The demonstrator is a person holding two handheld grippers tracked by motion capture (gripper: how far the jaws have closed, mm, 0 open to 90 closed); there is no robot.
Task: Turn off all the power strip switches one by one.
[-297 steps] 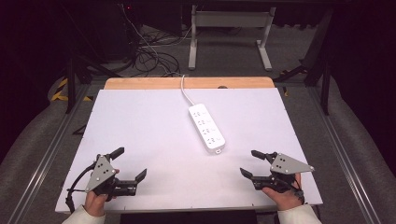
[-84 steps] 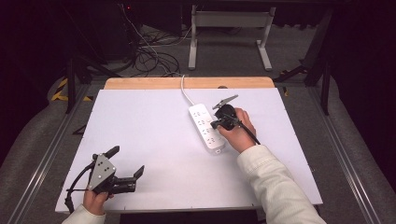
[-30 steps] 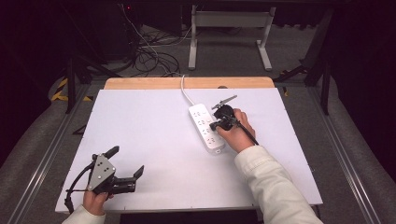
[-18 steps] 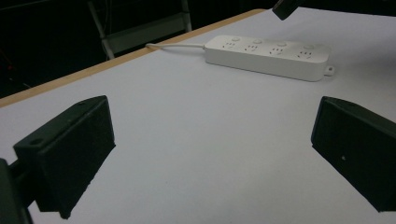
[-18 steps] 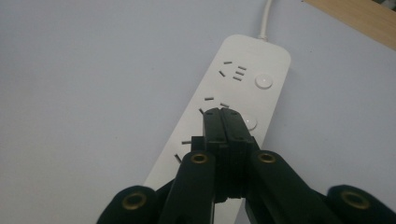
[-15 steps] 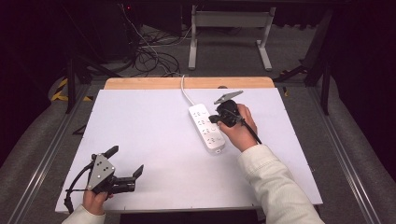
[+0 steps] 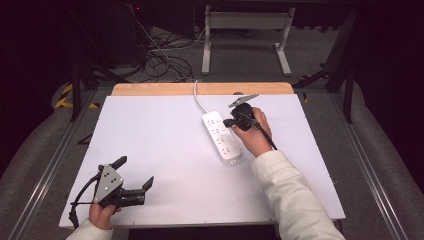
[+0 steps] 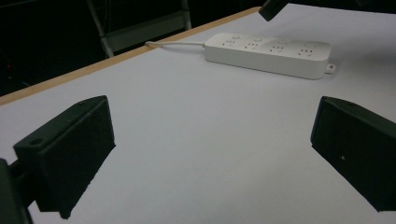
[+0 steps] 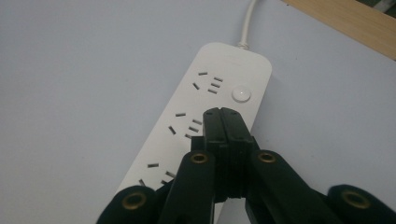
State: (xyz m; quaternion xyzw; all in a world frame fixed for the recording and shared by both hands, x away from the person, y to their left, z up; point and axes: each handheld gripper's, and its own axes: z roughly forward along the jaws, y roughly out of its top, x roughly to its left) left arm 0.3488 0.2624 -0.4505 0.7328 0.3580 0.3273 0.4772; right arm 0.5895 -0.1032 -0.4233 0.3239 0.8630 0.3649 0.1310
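Your right hand-held gripper point(image 9: 227, 114) is closed and empty, its tip over the strip point(image 7: 221, 138) near the desk's far edge; the round button point(image 9: 241, 94) lies just ahead. Your left hand-held gripper point(image 7: 132, 182) rests wide open at the near left corner.

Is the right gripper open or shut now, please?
Shut. In the right gripper view the two black fingers of the right gripper press together with no gap, empty, above the white power strip.

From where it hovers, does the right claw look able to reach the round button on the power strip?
Probably yes: the right claw, jaws shut, hangs just short of the round button on the power strip, with nothing between them.
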